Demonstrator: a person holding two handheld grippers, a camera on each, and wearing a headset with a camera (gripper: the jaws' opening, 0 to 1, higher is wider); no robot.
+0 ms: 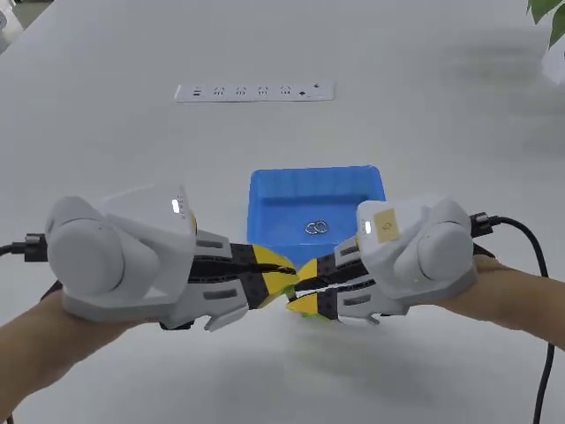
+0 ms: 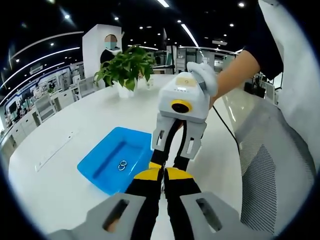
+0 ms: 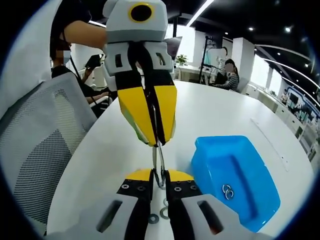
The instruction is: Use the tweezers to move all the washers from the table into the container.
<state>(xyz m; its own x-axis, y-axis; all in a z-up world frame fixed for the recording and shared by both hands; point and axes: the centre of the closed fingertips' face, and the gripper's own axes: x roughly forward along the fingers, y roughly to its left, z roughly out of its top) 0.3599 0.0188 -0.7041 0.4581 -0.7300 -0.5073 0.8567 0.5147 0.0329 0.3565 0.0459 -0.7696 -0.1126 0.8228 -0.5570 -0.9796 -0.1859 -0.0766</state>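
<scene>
Head view: left tongs [image 1: 284, 276] and right tongs [image 1: 305, 296] meet tip to tip before the blue container [image 1: 265, 190], which has two washers [image 1: 316, 228] inside. Right gripper view adds: both clamped on the tweezers [image 3: 158, 160], with loose washers [image 3: 154, 218] on the desk [image 3: 100, 165] just beside the right tongs.

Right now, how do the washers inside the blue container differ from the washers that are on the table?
The container washers lie inside the blue container; the table washers lie on the white table, by the right gripper. The container washers are two, touching each other; the table washers look like three, close together. Both are small flat metal rings.
</scene>
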